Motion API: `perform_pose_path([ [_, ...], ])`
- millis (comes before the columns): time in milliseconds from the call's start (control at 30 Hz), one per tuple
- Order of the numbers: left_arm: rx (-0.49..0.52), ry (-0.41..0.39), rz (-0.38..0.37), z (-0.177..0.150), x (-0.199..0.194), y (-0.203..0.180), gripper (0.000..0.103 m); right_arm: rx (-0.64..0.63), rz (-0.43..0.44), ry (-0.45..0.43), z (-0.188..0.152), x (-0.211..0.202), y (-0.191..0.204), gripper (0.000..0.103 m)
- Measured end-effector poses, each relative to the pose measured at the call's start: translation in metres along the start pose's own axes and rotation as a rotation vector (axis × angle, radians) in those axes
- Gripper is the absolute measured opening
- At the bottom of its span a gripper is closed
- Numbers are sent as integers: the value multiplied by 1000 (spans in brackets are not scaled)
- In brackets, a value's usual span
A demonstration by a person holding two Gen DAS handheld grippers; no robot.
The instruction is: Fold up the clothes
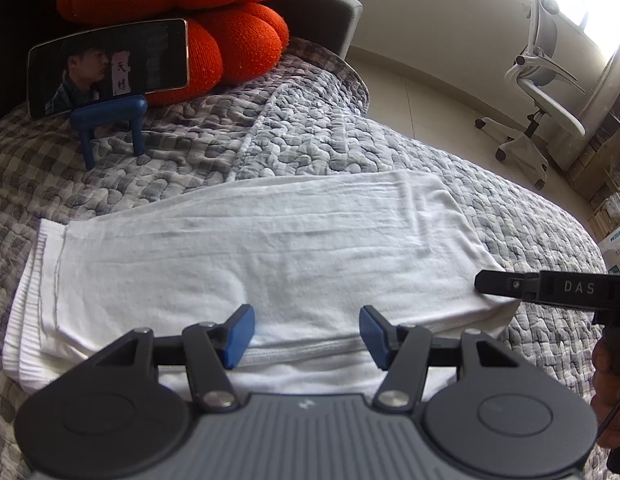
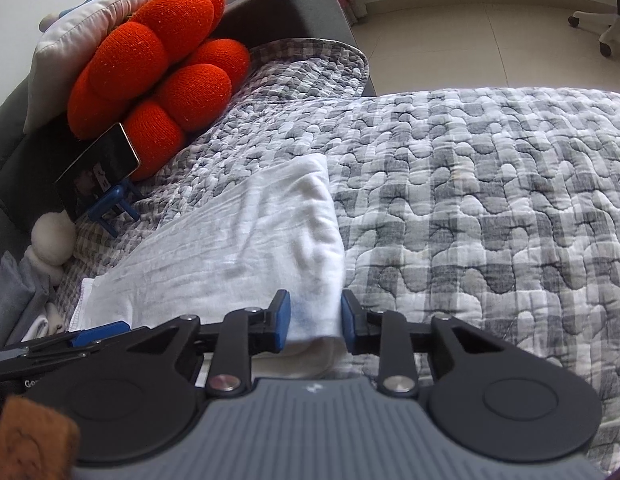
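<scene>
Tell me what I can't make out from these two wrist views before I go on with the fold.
- Near hem of the folded white cotton garment: left wrist view, hidden behind the left gripper body.
- Garment's right-end corner: right wrist view, hidden below the right gripper, whose open fingers straddle it.
- Garment type: unclear, folded over.
- Grey cloth pile: right wrist view, cut off by the left edge.

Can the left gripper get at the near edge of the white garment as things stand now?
Probably yes. The left gripper is open and sits right over the near edge of the white garment, with nothing between its fingers and the cloth. The right gripper is at the garment's right end, out of the way.
</scene>
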State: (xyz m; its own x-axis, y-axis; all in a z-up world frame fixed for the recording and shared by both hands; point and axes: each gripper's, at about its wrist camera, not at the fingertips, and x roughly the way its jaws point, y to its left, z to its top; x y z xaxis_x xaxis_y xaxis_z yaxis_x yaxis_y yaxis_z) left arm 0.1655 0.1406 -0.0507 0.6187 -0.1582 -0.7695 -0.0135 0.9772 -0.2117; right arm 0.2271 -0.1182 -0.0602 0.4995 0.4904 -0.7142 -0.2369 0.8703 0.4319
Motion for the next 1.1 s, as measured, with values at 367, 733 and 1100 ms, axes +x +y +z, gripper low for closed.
perform_pose_path([
  [367, 10, 3, 16, -1, 5, -2, 59, 116, 26, 12, -1, -3, -16, 24],
  [733, -66, -14, 15, 1, 1, 8, 56, -101, -114, -101, -11, -5, 23, 12],
  [1100, -271, -10, -36, 9, -7, 46, 56, -78, -156, -117, -5, -5, 34, 12],
])
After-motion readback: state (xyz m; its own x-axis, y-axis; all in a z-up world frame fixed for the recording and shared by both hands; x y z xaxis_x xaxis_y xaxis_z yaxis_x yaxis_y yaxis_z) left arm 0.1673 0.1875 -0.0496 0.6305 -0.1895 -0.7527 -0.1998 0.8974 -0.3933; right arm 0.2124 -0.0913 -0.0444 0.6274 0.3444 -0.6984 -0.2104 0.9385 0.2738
